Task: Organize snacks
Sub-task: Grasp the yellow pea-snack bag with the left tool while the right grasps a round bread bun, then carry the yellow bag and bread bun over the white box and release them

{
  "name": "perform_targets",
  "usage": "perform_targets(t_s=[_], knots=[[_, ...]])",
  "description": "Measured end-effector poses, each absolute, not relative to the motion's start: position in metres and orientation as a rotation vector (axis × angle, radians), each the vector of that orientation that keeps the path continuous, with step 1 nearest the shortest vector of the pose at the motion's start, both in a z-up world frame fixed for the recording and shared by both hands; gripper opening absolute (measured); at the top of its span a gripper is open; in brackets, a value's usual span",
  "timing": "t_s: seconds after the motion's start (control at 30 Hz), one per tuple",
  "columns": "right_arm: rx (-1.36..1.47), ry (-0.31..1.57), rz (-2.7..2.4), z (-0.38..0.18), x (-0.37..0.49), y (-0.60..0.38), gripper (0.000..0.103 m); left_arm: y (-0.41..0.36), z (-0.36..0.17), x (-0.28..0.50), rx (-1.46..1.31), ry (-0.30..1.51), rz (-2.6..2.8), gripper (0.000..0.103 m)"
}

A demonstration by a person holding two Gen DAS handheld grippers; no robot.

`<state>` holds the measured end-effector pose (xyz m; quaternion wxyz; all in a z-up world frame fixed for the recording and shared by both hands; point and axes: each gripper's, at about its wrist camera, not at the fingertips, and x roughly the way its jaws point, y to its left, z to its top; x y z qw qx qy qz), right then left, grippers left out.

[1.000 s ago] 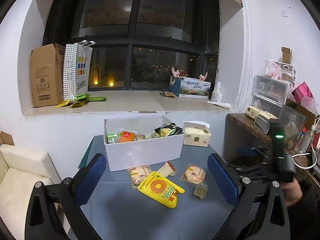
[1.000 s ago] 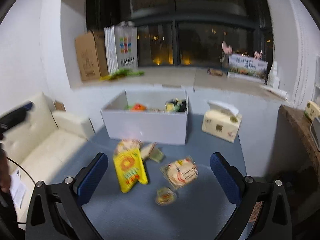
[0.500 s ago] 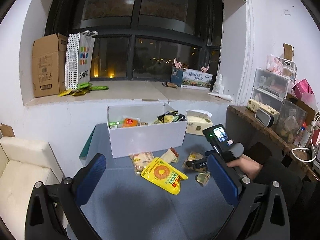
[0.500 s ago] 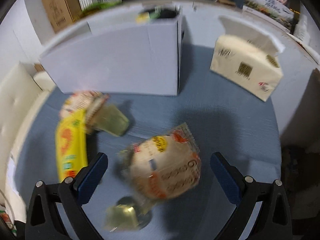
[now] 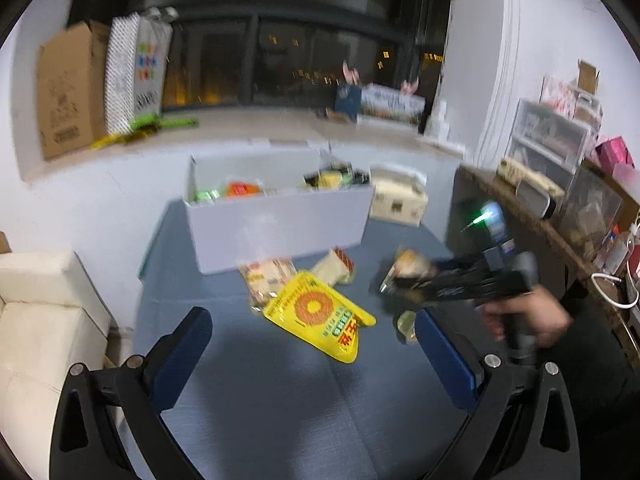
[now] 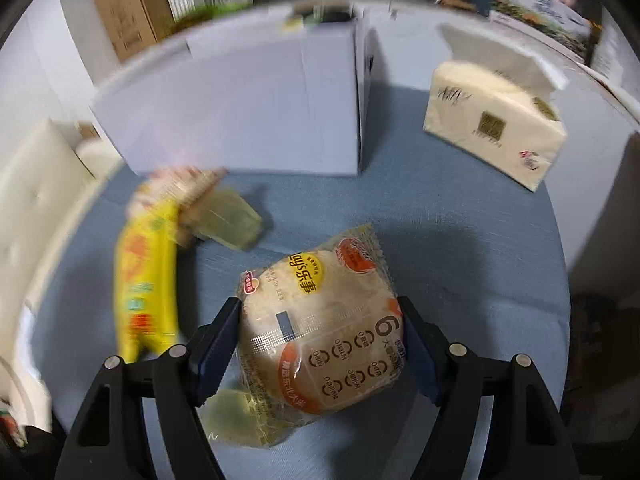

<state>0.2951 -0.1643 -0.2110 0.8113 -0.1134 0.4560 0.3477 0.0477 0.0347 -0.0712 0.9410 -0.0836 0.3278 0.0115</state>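
Between the right claw [image 6: 320, 344] fingers, round bun packet [image 6: 320, 332] pinched above blue table [image 6: 460, 248], left claw [image 5: 316, 356] open, empty

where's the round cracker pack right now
In the right wrist view the round cracker pack sits between the right claw fingers, over the blue table, right of the yellow pouch.

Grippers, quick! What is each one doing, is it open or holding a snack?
Left gripper: open, holding nothing.
Right gripper: closed on the round cake packet.
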Motion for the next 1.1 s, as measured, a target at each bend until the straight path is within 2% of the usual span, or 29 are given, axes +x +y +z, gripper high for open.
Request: perform_targets(t_s=[0.13, 0.33, 0.57, 0.6, 0.67, 0.7, 0.73, 0.77, 0.83, 0.93, 1.1], knots=[[-0.191, 0.864, 0.759, -0.173, 0.264, -0.190, 0.079, 0.039, -0.110, 0.102, -0.231, 0.832, 0.035, 0.103], [-0.107, 0.703, 0.769, -0.116, 0.222, -0.228, 0.079, 0.044, -0.170, 0.178, -0.498, 1.055, 0.079, 0.103], [-0.076, 0.658, 0.764, -0.107, 0.204, -0.241, 0.079, 0.023, -0.212, 0.221, -0.413, 1.143, 0.271, 0.102], [-0.079, 0.656, 0.759, -0.108, 0.203, -0.242, 0.079, 0.012, -0.212, 0.223, -0.325, 1.121, 0.276, 0.101], [-0.089, 0.648, 0.743, -0.111, 0.199, -0.244, 0.079, 0.000, -0.213, 0.224, -0.227, 1.103, 0.247, 0.091], [-0.092, 0.649, 0.737, -0.112, 0.198, -0.245, 0.079, -0.002, -0.211, 0.217, -0.203, 1.070, 0.214, 0.082], [-0.086, 0.652, 0.739, -0.114, 0.197, -0.247, 0.079, -0.002, -0.208, 0.211, -0.192, 1.049, 0.194, 0.065], [-0.077, 0.656, 0.742, -0.115, 0.197, -0.248, 0.079, 0.001, -0.207, 0.204, -0.194, 1.035, 0.175, 0.055], [-0.074, 0.661, 0.741, -0.118, 0.195, -0.250, 0.079, 0.011, -0.205, 0.190, -0.228, 1.013, 0.109, 0.044], [-0.075, 0.667, 0.742, -0.121, 0.193, -0.249, 0.079, 0.030, -0.195, 0.163, -0.253, 0.946, 0.061, 0.039], [-0.067, 0.646, 0.769, -0.118, 0.188, -0.237, 0.079, 0.056, -0.150, 0.119, -0.279, 0.765, 0.015, 0.038]])
